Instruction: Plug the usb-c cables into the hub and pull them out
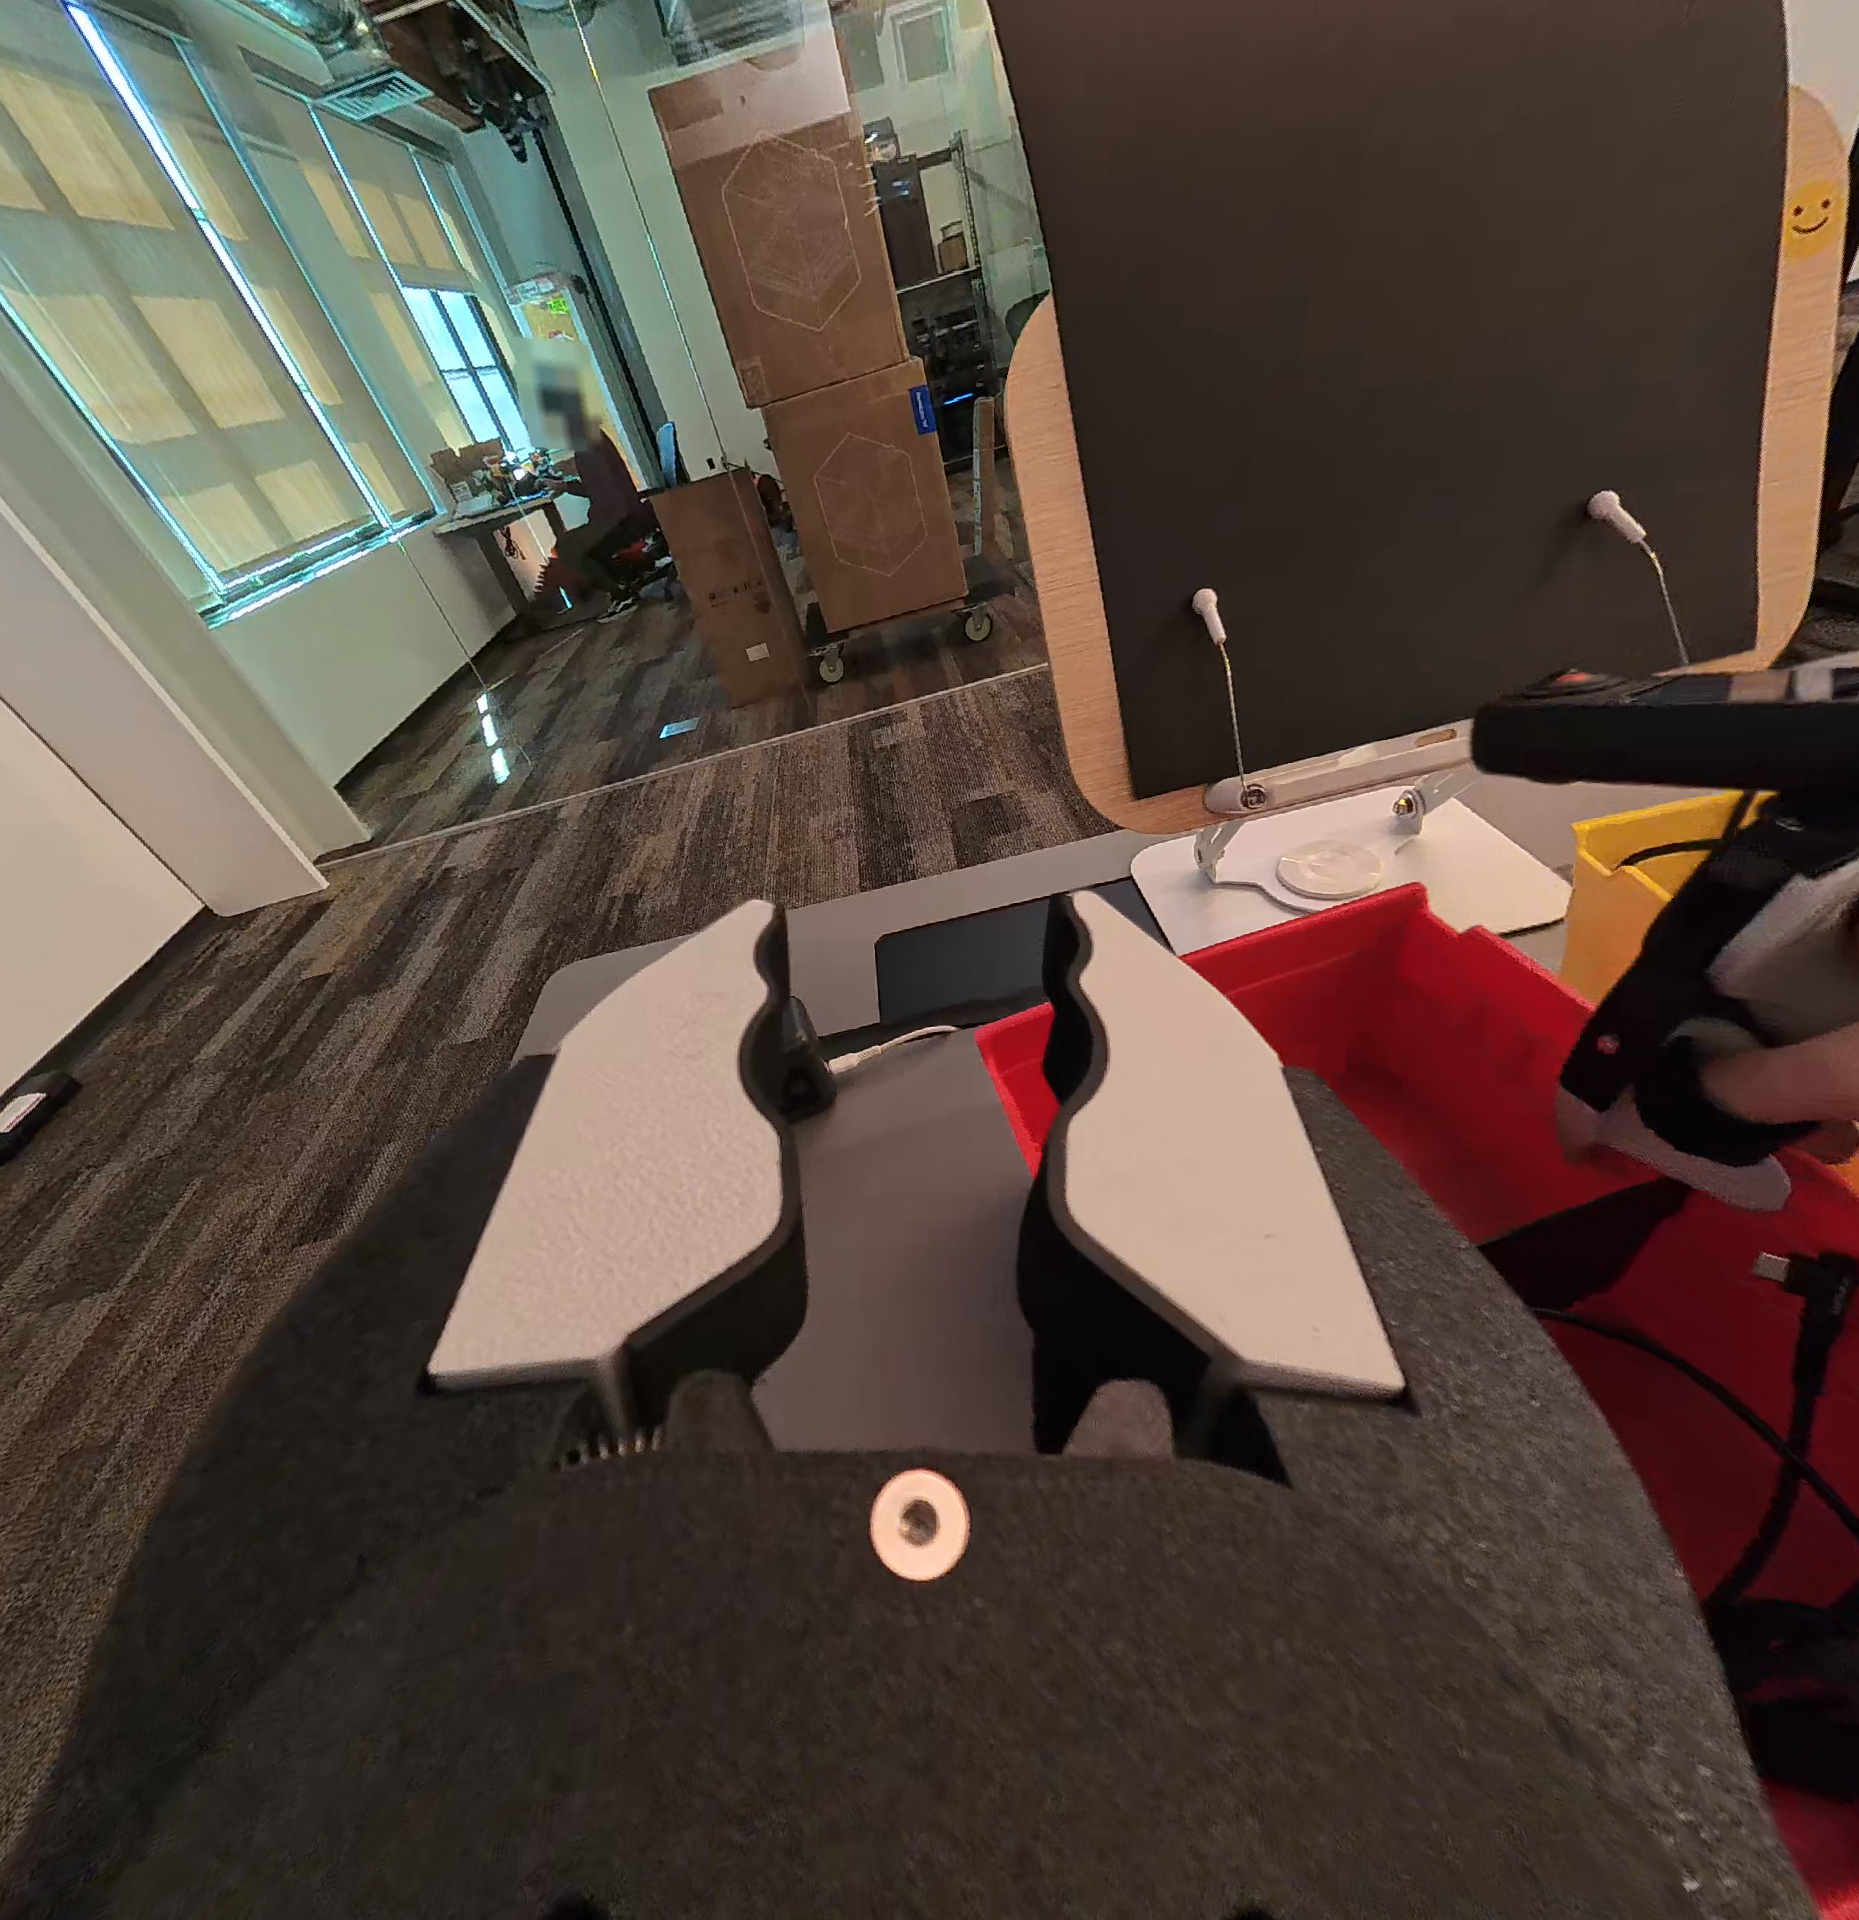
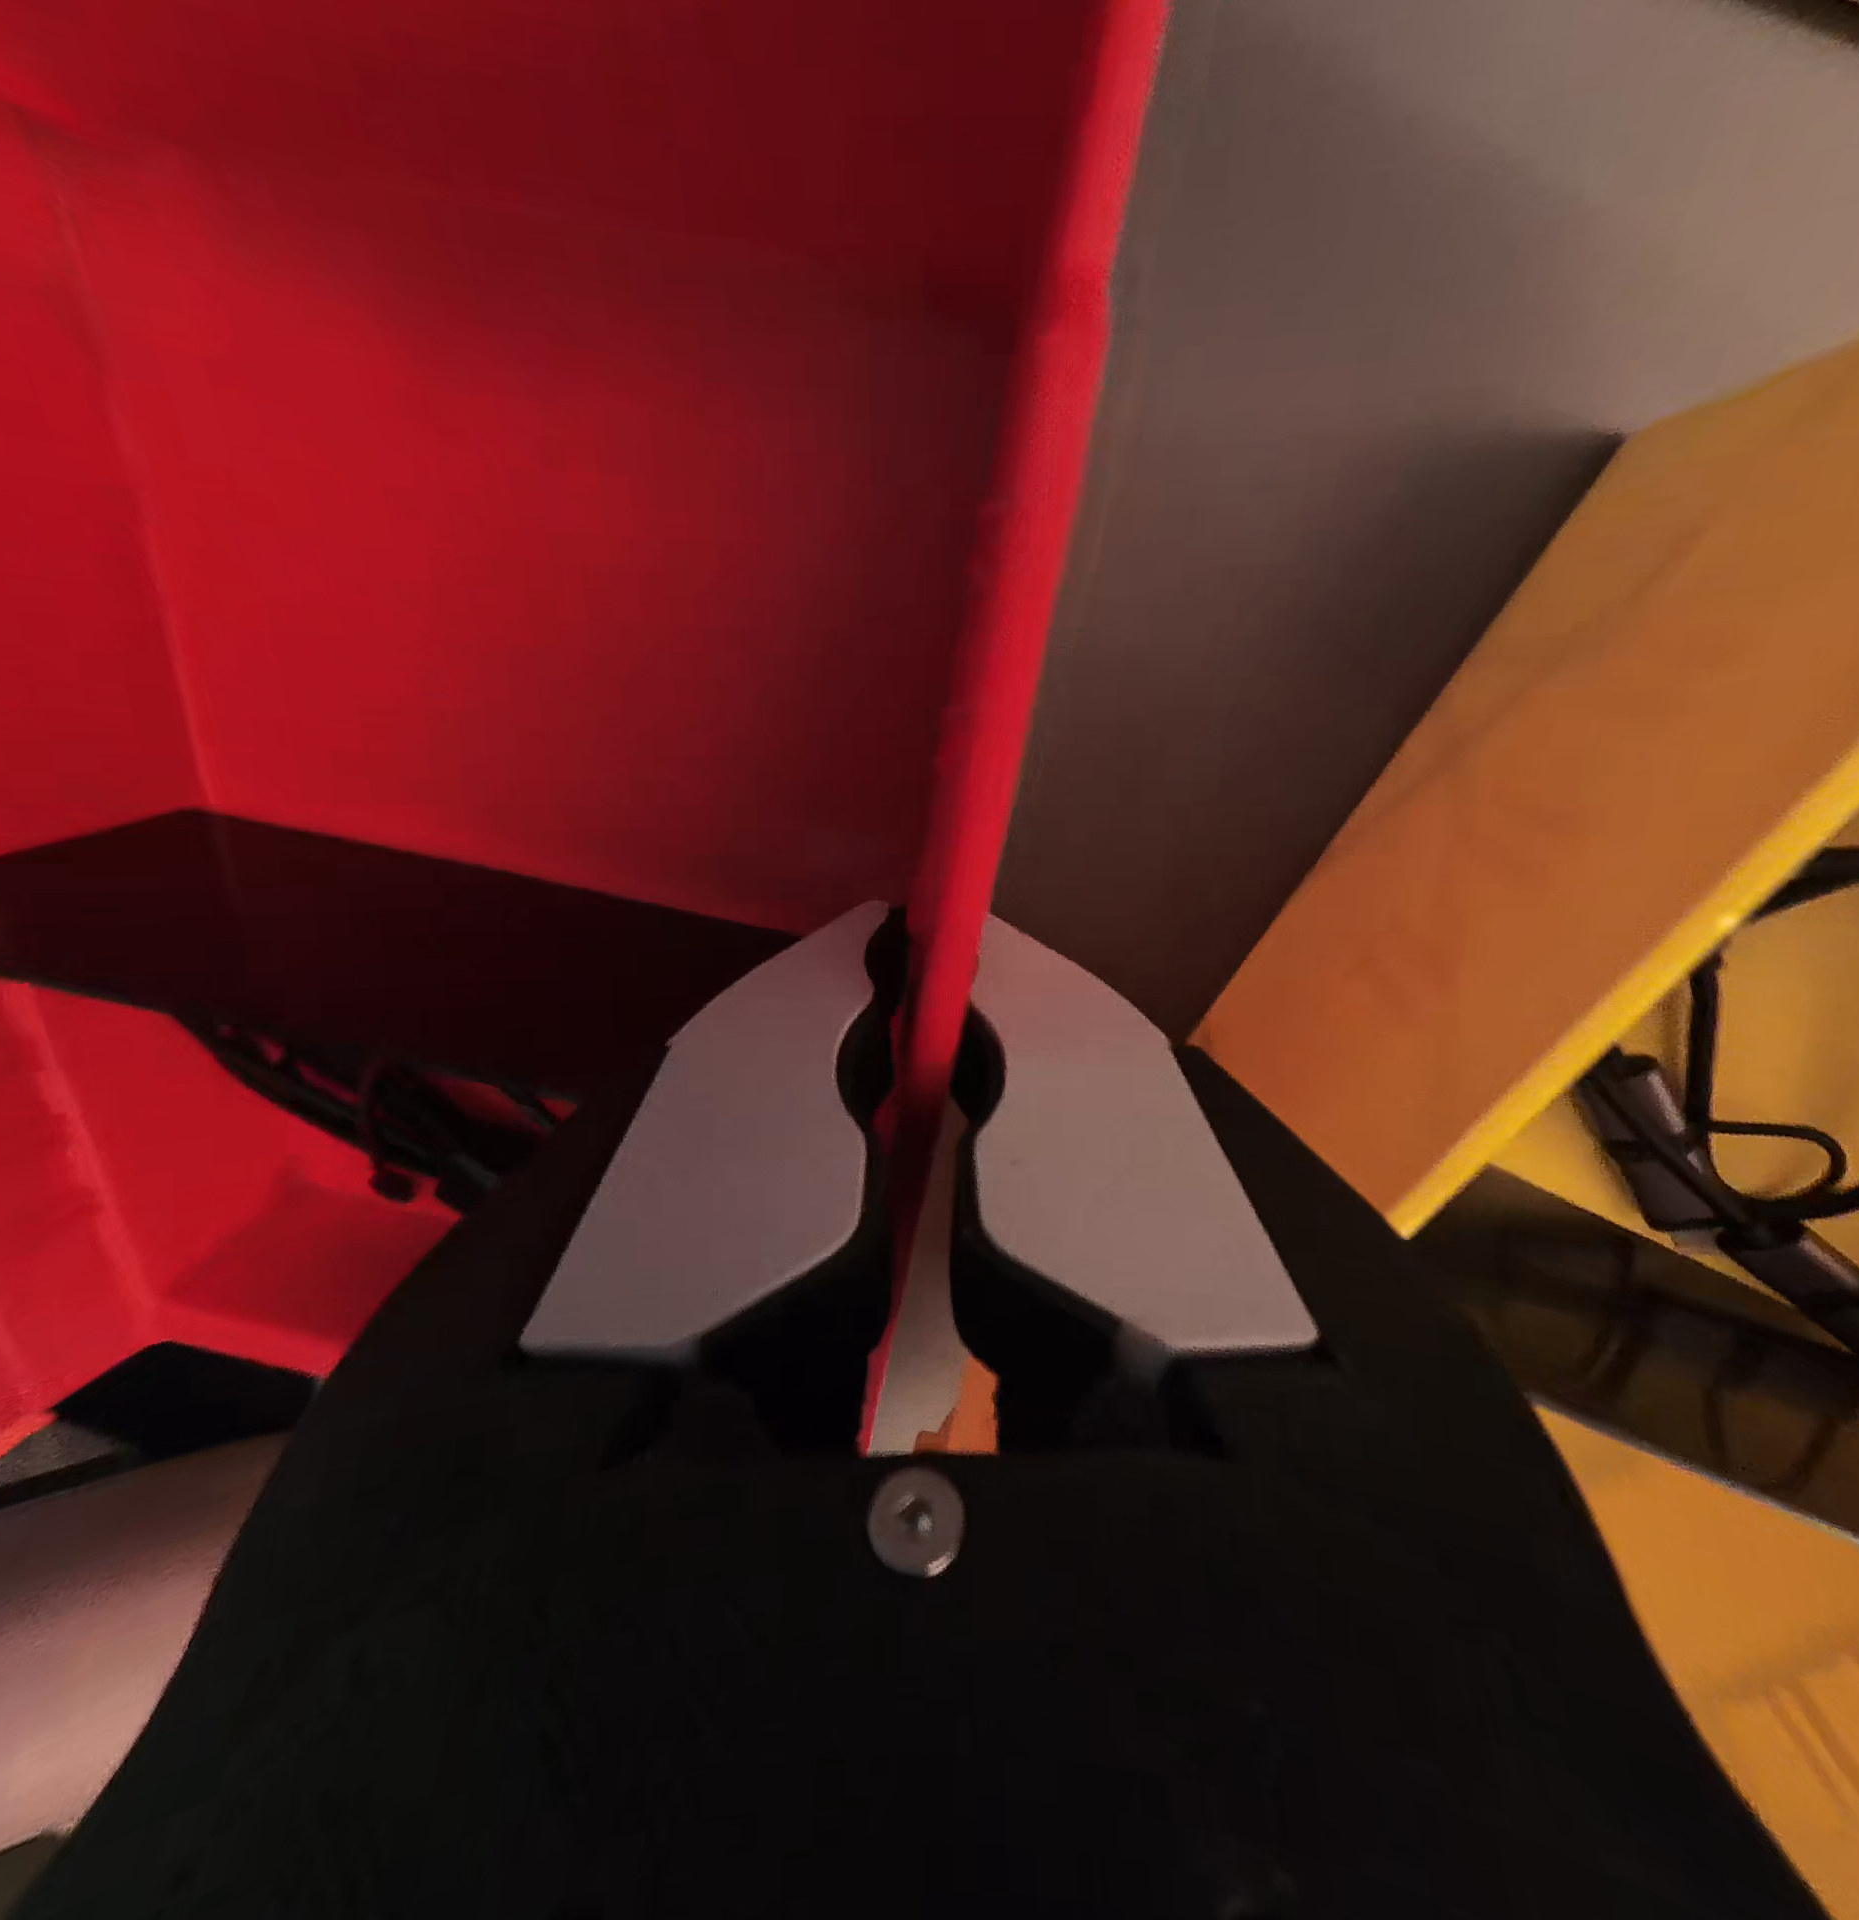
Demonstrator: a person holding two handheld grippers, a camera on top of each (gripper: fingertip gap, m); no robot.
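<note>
A: Which are the largest elements in the left wrist view?

B: A dark upright panel [image 1: 1403,364] with a pale wood border stands at the far side of the grey table [image 1: 904,1226]. Nearer, to the right, sits the red bin [image 1: 1424,997]; the yellow bin [image 1: 1621,862] stands just beyond it.

A: How does the left gripper [image 1: 909,997] stand?

B: Its jaws are spread wide and hold nothing. It hovers over the table, left of the red bin. Beside its left finger lies a small black block with a white lead running from it; whether this is the hub cannot be told.

A: And the right gripper [image 2: 925,966]?

B: In its own view the jaws are pressed together on the thin wall [image 2: 1018,520] of the red bin, one finger inside the bin and one outside. In the left wrist view it [image 1: 1673,1153] appears at the bin's far right side, held by a hand [image 1: 1777,1070].

A: Where are the cables?

B: A black usb-c cable [image 1: 1808,1361] with an angled plug lies on the red bin's floor; more dark cable [image 2: 416,1122] lies bundled beside a black flat object [image 2: 333,914] in the same bin. Other black cables [image 2: 1725,1153] lie in the yellow bin.
</note>
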